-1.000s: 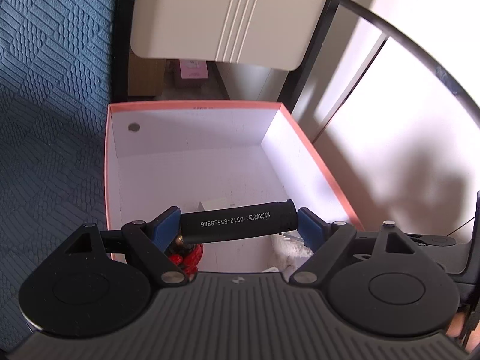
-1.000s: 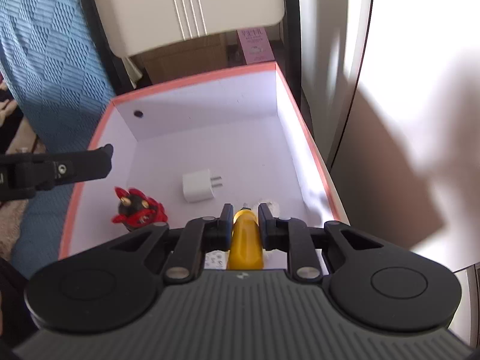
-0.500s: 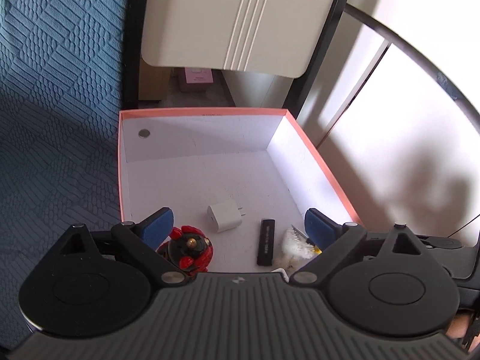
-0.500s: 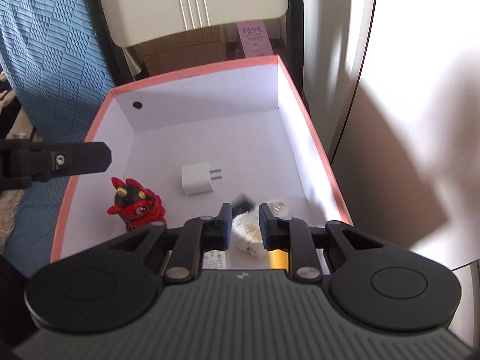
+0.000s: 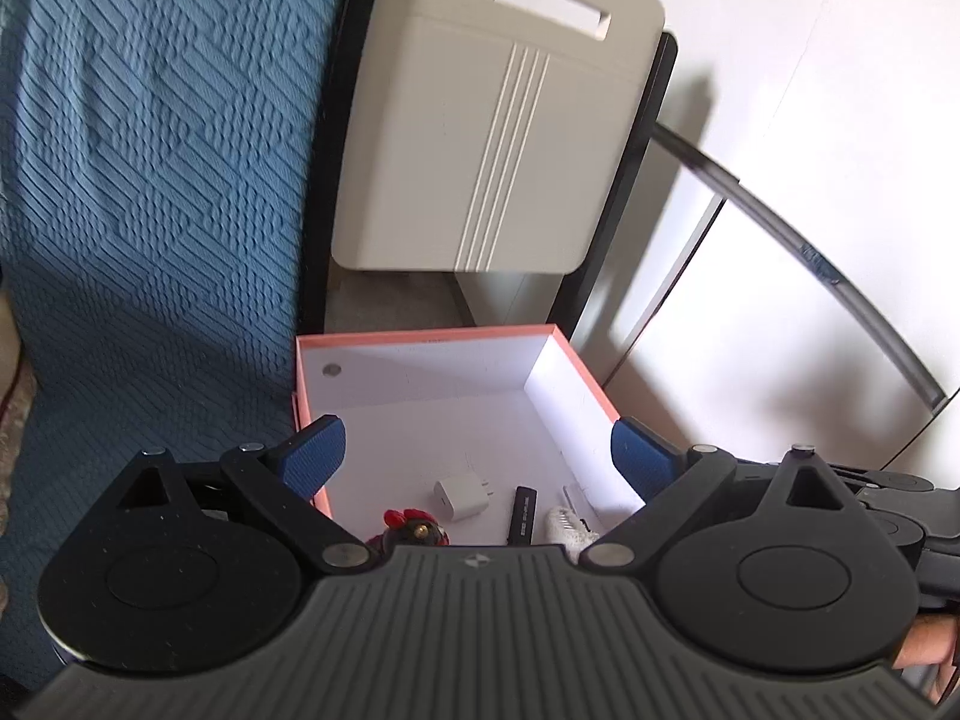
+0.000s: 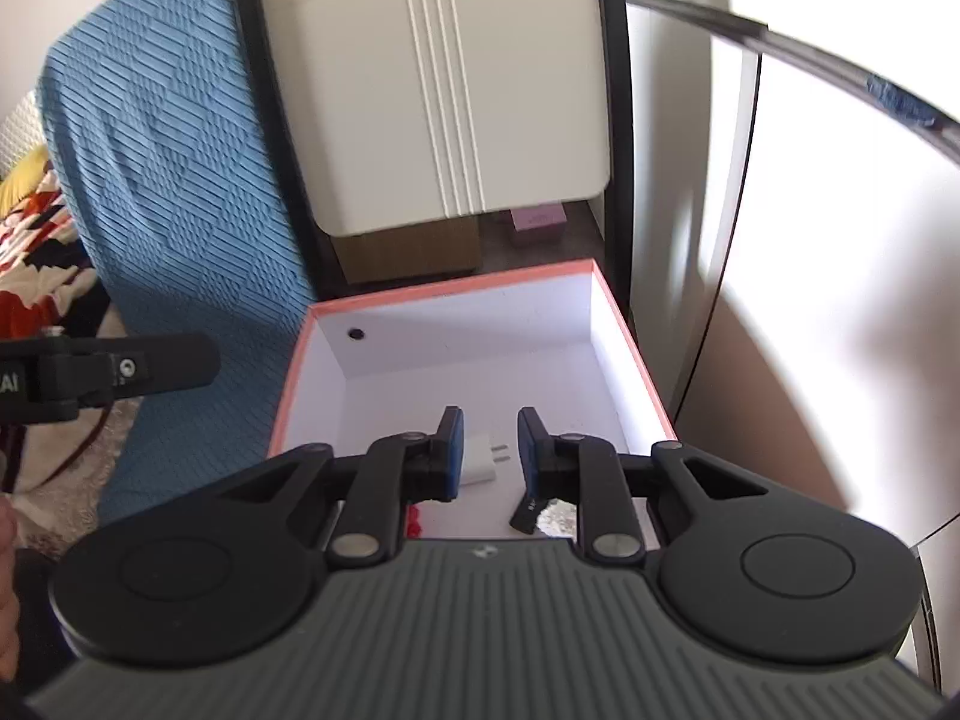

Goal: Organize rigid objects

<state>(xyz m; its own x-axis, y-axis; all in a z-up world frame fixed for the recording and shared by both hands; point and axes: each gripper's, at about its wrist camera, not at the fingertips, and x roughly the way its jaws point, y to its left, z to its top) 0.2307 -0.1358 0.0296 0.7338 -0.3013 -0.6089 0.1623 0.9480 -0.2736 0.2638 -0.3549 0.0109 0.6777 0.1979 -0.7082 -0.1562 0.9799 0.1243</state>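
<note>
A white box with a pink rim (image 5: 420, 339) (image 6: 450, 288) stands open below both grippers. In it lie a white charger plug (image 5: 462, 497) (image 6: 480, 459), a black cylinder (image 5: 523, 513) (image 6: 528, 513), a red and black figure (image 5: 414, 531) and a white fluffy piece (image 5: 567, 525). My left gripper (image 5: 477, 447) hangs above the box's near end, wide open and empty. One of its fingers (image 6: 150, 366) shows at the left of the right wrist view. My right gripper (image 6: 491, 444) hovers over the plug, jaws close together with nothing between them.
A beige ribbed panel (image 5: 498, 138) stands behind the box, with blue textured fabric (image 5: 150, 180) to its left and a white cabinet front (image 5: 780, 360) to the right. A cardboard box (image 6: 408, 252) and a small pink box (image 6: 537, 222) sit under the panel.
The left gripper opened and dropped the black cylinder, which now lies in the box. The yellow item has left the right gripper's jaws. Both grippers rose and drew back from the box.
</note>
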